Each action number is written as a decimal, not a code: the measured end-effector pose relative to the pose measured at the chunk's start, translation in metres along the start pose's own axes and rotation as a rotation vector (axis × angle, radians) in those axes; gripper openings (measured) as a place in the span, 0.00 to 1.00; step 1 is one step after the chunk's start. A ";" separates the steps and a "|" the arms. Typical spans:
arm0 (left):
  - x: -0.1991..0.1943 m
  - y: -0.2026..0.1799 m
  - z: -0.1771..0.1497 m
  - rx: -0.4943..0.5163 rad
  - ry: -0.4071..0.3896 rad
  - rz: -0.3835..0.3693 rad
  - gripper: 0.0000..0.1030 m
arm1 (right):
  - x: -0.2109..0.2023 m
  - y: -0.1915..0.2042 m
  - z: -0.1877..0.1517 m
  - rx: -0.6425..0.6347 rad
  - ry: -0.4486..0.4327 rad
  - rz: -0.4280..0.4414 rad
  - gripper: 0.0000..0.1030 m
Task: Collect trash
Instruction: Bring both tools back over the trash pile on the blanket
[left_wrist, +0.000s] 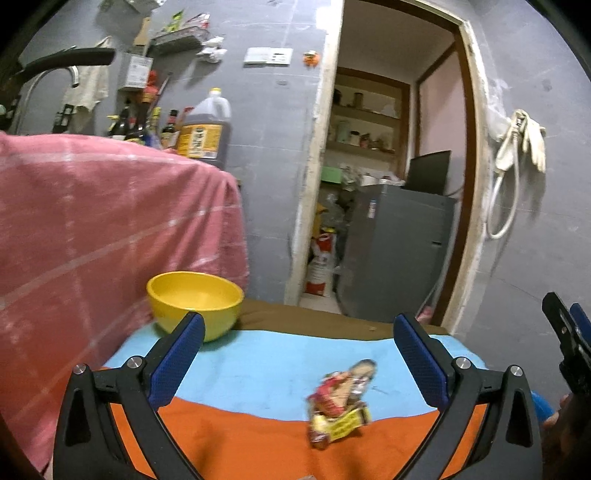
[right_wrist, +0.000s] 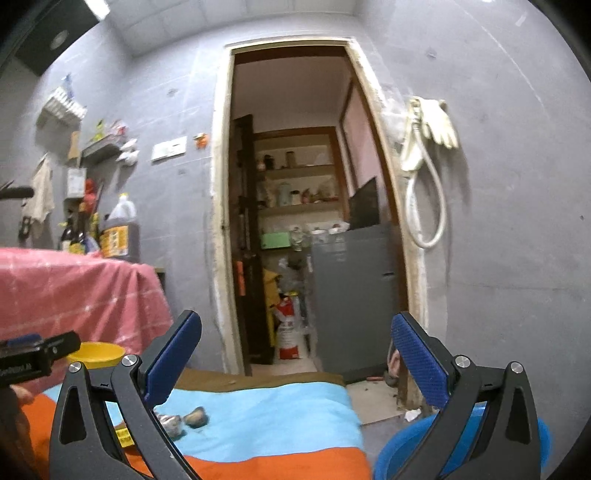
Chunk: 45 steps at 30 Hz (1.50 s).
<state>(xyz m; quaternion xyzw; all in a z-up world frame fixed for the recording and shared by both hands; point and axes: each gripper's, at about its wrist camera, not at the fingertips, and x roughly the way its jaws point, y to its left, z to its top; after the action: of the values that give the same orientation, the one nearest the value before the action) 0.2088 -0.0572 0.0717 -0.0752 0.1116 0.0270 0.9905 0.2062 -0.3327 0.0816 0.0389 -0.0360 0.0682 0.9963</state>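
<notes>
The left gripper (left_wrist: 299, 354) stands with its blue-padded fingers (left_wrist: 177, 362) spread wide and nothing between the pads; the crumpled snack wrapper (left_wrist: 341, 404) lies on the table beyond them, nearer the right finger, straddling the seam where the orange cloth (left_wrist: 240, 439) meets the light blue cloth (left_wrist: 280, 365). The right gripper (right_wrist: 297, 356) is likewise released and empty, pointing level at the doorway (right_wrist: 295, 206); in its view the wrapper (right_wrist: 173, 424) shows low and left, partly hidden by its left finger, with a small dark scrap (right_wrist: 195, 417) just beside it. A yellow bowl (left_wrist: 195, 302) sits at the table's far left corner, near the pink checked cloth (left_wrist: 110, 229) draped over a taller surface that bears a large jug of dark liquid (left_wrist: 205, 129) and bottles. A brown strip (left_wrist: 314, 317) edges the table's far side. Past the right edge a blue basin (right_wrist: 399, 450) stands on the tiled floor (right_wrist: 376, 398). Grey walls (left_wrist: 273, 147) close the room, with pale gloves and a white hose (right_wrist: 428, 155) hung right of the doorway; through it stand shelves (right_wrist: 295, 173) and a grey cabinet (right_wrist: 354, 295)
</notes>
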 end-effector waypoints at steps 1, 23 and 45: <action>-0.002 0.003 -0.001 -0.004 0.002 0.009 0.97 | -0.001 0.003 0.000 -0.009 0.002 0.007 1.00; 0.032 0.033 -0.029 -0.036 0.239 -0.007 0.97 | 0.028 0.059 -0.037 -0.207 0.239 0.130 1.00; 0.090 0.016 -0.041 -0.027 0.483 -0.220 0.67 | 0.081 0.050 -0.071 -0.085 0.614 0.210 1.00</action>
<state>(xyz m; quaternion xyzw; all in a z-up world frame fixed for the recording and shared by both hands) 0.2862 -0.0443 0.0096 -0.1042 0.3355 -0.0983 0.9311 0.2837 -0.2670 0.0207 -0.0289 0.2596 0.1778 0.9488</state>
